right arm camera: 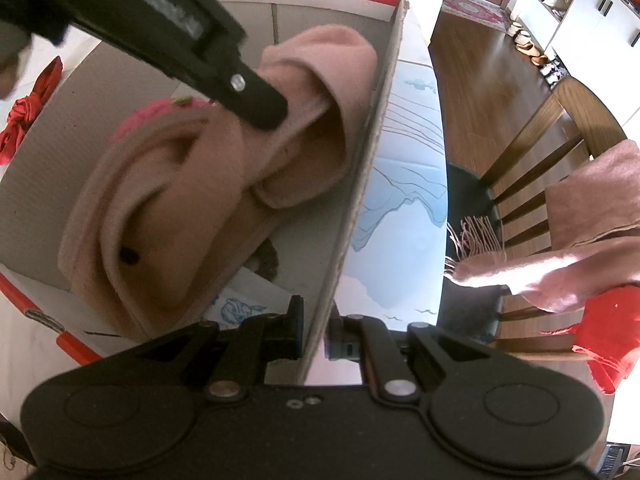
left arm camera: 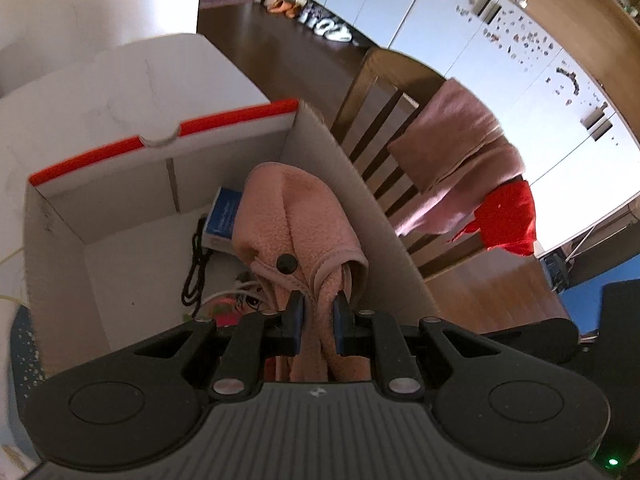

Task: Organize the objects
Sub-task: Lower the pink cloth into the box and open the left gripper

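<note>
Pink fleece garment (left arm camera: 304, 216) with black button (left arm camera: 285, 263); red-edged white box (left arm camera: 160, 160).

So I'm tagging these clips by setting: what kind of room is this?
Most likely a home kitchen or dining area: a white fridge dotted with magnets, a wooden dining chair draped with pink cloth, and shoes lined up on the dark wood floor along the white cabinets.

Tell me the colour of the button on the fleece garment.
Black button on the pink fleece garment; left wrist view.
</note>
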Motion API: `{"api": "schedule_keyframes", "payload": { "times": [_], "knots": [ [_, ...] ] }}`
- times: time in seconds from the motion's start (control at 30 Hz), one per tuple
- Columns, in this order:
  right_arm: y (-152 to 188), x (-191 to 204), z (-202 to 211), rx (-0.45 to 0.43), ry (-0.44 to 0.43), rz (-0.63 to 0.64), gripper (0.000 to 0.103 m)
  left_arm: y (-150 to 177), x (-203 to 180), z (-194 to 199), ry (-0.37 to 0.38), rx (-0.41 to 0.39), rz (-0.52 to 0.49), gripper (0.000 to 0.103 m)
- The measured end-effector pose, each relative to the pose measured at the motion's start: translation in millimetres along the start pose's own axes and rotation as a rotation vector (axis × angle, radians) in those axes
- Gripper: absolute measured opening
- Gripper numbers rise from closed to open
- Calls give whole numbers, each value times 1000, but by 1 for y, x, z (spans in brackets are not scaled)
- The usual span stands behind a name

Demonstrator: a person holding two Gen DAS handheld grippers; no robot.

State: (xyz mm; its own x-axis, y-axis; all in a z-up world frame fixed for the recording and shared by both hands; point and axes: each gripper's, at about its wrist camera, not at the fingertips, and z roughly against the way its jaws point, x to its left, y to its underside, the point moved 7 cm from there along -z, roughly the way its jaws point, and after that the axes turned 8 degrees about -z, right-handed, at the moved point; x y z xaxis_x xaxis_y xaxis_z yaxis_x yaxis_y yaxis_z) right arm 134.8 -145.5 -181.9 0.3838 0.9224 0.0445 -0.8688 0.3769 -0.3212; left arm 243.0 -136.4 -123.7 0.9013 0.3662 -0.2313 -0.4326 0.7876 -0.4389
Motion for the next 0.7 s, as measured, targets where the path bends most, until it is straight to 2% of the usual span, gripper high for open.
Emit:
{"api": "schedule_keyframes", "payload": {
  "times": [0.2,0.33,0.4,0.47,0.53,0.7],
  "knots": [
    [1,-1,0,-1,-4,-5,9,4,-1,-16,6,39,-11,16],
    [1,-1,-1,-1,-5,-5,9,6,0,-21,10,41,-20,26],
    [1,-1,0,-1,-5,-6,9,6,-1,-22,24,36,-22,37],
    [1,-1,0,-1,-5,-6,9,6,-3,-21,19,29,-31,72],
    [1,-1,-1,-1,-6,-7,9,8,-3,-20,-3,27,-50,74],
    [1,-1,-1,0,-7,-6,9,11,0,-12,26,-2,-36,74]
  ]
}}
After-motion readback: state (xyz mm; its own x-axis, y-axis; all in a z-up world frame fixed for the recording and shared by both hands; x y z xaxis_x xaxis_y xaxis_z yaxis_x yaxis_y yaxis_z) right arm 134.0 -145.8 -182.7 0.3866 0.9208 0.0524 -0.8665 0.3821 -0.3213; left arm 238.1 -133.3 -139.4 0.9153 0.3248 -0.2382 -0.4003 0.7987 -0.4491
